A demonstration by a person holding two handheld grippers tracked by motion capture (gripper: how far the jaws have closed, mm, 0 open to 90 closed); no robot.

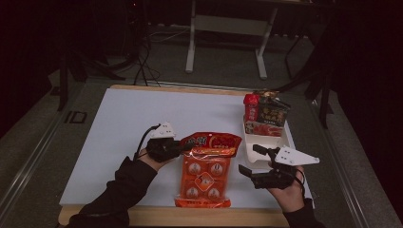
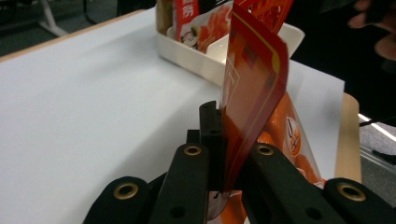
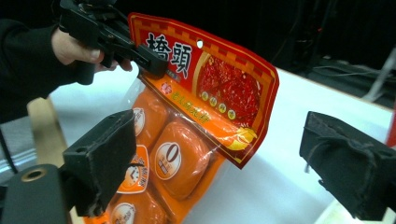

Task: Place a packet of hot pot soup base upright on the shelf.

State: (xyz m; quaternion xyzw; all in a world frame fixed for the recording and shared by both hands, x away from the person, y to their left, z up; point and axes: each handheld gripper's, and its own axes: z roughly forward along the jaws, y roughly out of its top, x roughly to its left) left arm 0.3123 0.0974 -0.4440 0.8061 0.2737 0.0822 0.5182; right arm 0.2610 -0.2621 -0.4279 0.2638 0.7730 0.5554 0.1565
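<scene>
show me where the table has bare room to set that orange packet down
The widest bare patch is the white table top left of and beyond the left gripper, up to the far wooden edge. It is crowded on the right: the white tray of snack packs, the right gripper, and the orange packet itself covering the near middle.
</scene>
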